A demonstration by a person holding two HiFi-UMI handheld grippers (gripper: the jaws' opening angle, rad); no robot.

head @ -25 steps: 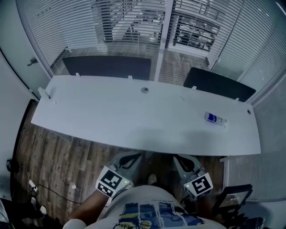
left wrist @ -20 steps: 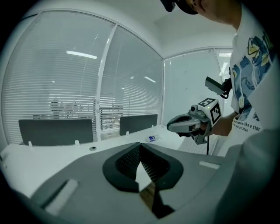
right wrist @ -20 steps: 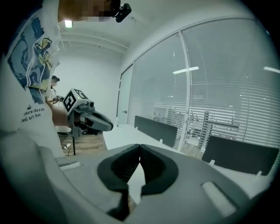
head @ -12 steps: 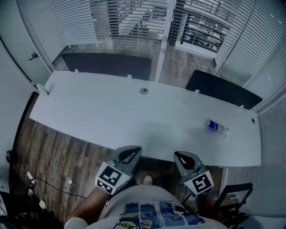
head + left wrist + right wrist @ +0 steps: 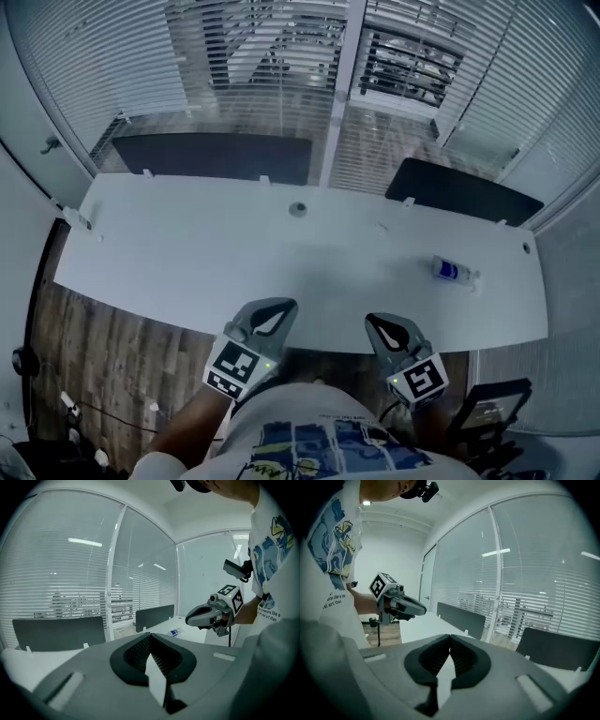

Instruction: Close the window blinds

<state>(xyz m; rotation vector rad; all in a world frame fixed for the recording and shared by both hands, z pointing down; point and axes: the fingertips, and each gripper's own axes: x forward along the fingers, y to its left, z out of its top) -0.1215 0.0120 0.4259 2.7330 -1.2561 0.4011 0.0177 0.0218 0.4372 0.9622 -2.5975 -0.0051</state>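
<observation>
Bottle on desk right side, divider panels along far edge, window blinds behind.

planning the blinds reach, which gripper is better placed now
Left, probably. The left gripper and right gripper are shut, empty, at the desk's near edge, but a thin rod hangs left of centre.
</observation>
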